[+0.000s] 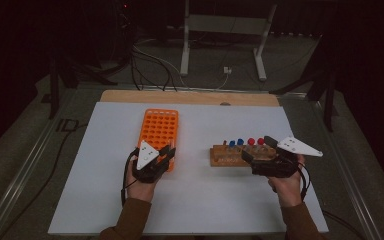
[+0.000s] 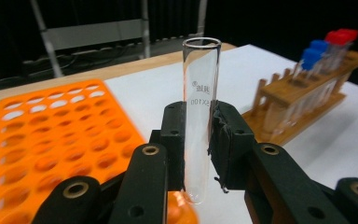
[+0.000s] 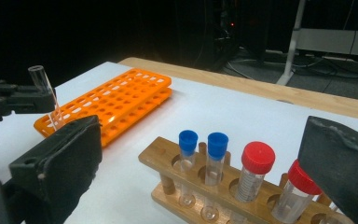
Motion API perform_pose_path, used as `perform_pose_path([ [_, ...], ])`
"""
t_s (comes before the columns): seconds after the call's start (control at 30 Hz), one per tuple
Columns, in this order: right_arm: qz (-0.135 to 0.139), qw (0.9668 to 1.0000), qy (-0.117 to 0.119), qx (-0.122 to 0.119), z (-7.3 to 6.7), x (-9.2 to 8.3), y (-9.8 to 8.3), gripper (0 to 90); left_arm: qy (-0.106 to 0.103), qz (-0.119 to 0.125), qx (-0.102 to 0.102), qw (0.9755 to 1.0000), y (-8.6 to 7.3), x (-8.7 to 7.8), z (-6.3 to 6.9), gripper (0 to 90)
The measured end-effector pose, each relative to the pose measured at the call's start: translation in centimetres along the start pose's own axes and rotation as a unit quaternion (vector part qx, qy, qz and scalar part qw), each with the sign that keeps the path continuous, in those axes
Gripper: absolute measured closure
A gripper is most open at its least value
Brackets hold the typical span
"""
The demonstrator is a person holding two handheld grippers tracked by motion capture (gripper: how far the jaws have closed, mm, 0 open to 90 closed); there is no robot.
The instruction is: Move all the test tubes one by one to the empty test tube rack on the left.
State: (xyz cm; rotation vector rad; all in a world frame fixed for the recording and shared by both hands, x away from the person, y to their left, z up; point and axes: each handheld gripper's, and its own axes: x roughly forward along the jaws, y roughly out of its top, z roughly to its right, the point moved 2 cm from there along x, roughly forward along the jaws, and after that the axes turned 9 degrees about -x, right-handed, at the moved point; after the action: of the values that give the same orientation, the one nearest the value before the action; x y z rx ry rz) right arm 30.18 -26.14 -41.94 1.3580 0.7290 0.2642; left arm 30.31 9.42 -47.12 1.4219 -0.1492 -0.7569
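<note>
Both forearms come in from the near edge of the scene, sleeves brown, each hand wrapped around a black gripper from below. The left gripper (image 1: 166,151) sits left of centre and points away and a little to the right, its grey three-cornered plate tilted on top; its jaws are clamped tight, the pads pressing in from both sides. The right gripper (image 1: 259,147) sits well apart on the right, pointing left and away, its plate jutting out to the right. Its jaws stand spread wide — the two padded fingers (image 3: 70,154) far apart, nothing pinched between them.
</note>
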Motion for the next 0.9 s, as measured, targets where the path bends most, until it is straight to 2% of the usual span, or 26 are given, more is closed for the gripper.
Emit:
perform_pose_path([
  [0.2,0.004,1.0000,-0.001,-0.001,0.2,-0.3,0.1,0.0,0.015,-0.015,0.000,0.9998,-1.1,0.0,-0.9,76.6],
  [0.5,-0.001,1.0000,0.003,0.001,0.3,-0.2,-0.2,0.0,0.014,-0.005,0.002,0.9999,-1.3,0.0,-1.0,76.5],
  [0.63,-0.002,1.0000,0.002,0.002,0.4,-0.2,-0.2,0.0,0.013,-0.001,0.007,0.9999,-1.4,0.5,-0.9,76.5],
  [0.83,-0.005,1.0000,0.001,0.003,0.6,-0.2,-0.4,0.0,0.035,-0.045,0.026,0.9981,-2.6,1.7,-1.0,76.7],
  [0.87,-0.004,1.0000,-0.001,0.004,0.7,-0.2,-0.4,0.0,0.033,-0.055,0.035,0.9973,-3.0,1.8,-1.0,76.7],
  [0.9,-0.005,1.0000,-0.002,0.005,0.9,-0.2,-0.5,0.0,0.031,-0.056,0.037,0.9973,-3.1,1.9,-1.0,76.9],
])
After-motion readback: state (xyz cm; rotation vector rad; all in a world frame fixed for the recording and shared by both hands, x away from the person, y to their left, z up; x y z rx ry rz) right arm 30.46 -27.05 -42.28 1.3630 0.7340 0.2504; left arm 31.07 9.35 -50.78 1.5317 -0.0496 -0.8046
